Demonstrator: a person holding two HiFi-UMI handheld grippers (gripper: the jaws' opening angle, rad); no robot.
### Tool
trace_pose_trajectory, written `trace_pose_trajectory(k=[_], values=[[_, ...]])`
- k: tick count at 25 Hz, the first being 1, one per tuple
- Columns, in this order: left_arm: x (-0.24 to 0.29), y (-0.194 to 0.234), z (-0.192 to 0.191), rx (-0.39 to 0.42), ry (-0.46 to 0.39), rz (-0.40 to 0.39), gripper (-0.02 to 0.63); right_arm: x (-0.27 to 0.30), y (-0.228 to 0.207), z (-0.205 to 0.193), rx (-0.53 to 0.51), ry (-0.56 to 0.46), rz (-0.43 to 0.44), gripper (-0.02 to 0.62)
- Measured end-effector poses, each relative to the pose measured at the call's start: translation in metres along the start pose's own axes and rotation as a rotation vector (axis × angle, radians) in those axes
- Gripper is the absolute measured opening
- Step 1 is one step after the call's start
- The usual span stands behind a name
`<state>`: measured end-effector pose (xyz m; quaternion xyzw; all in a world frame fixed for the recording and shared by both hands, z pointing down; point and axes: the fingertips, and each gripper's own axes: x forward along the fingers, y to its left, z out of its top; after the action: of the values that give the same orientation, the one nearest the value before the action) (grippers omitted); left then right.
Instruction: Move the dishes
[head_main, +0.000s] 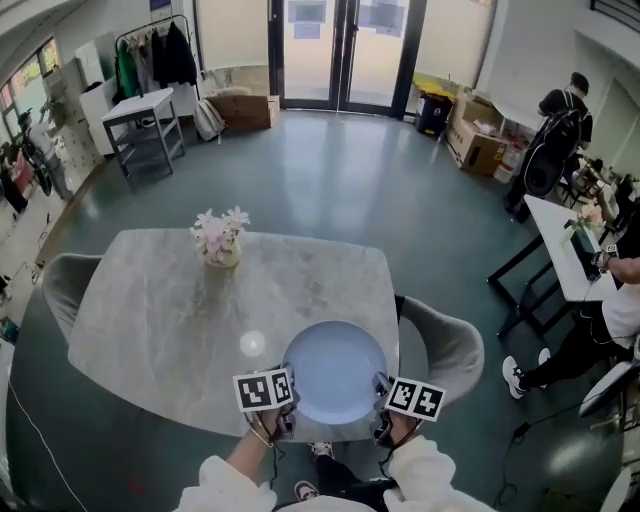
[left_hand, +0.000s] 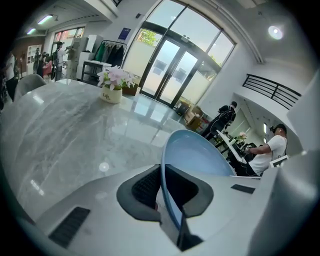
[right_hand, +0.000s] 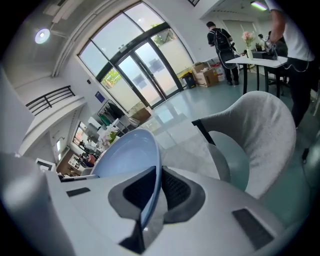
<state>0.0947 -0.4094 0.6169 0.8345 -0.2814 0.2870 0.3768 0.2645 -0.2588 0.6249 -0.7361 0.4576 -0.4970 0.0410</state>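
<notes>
Holding a light-blue plate (head_main: 334, 370) from both sides: my left gripper (head_main: 287, 403) has its pads pinched on the plate's left rim, and my right gripper (head_main: 380, 398) pinches the right rim. It is over the near edge of the grey marble table (head_main: 150, 310), well apart from the potted flowers (head_main: 220, 238) on the far side.

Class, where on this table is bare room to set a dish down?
The table is bare left of the blue plate and from it to the flower pot. Only the near edge around the plate is crowded.
</notes>
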Motion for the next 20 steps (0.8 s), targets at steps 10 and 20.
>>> trace_pose_trajectory(k=[10,20], values=[[0.109,-0.027,0.08,0.059,0.031,-0.043,0.026,0.067,-0.036,0.099,0.034,-0.042,-0.037,0.086],[0.195,-0.033,0.123,0.102,0.078,-0.061,0.026,0.13,-0.068,0.151,0.029,-0.037,-0.06,0.086]])
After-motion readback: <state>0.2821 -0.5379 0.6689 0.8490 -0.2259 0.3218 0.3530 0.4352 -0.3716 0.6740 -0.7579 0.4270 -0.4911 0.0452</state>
